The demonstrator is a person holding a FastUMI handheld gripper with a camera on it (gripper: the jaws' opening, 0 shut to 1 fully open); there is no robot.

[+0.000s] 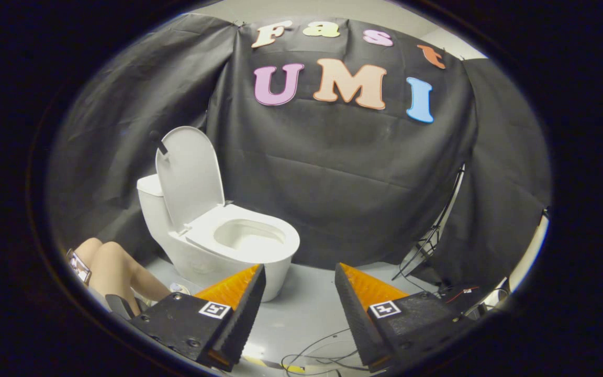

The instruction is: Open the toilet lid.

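**Q.** Where does the task stand, and where is its object?

**A.** From my remote station I read the white, rounded plastic toilet lid (189, 175) as already raised: it stands upright and leans back toward the white ceramic cistern (149, 201). It lies well beyond the claw (300, 283), ahead of its left finger. Below it the white oval seat ring (244, 235) is down on the white ceramic toilet bowl (218, 262), and the basin shows open. I judge the opening done; at most a withdrawal remains.

**Q.** What is the claw doing?

**A.** My claw is spread wide and holds nothing. Between its two fingers I see bare grey floor (301, 309). It is well apart from the toilet and touches nothing.

**Q.** Give the count.

**A.** One toilet, with one lid, one seat ring and one cistern. One small dark tab (158, 142) at the lid's upper edge; I cannot tell what it is. Two fingers, each carrying one square black-and-white marker (214, 309). One thin metal stand (432, 235) beyond the right finger, against the black cloth wall (343, 173). Several loose dark cables (322, 351) on the floor, near and between the fingers; too tangled to number. One seated person, of whom two bent knees (108, 262) show, outside the left finger.
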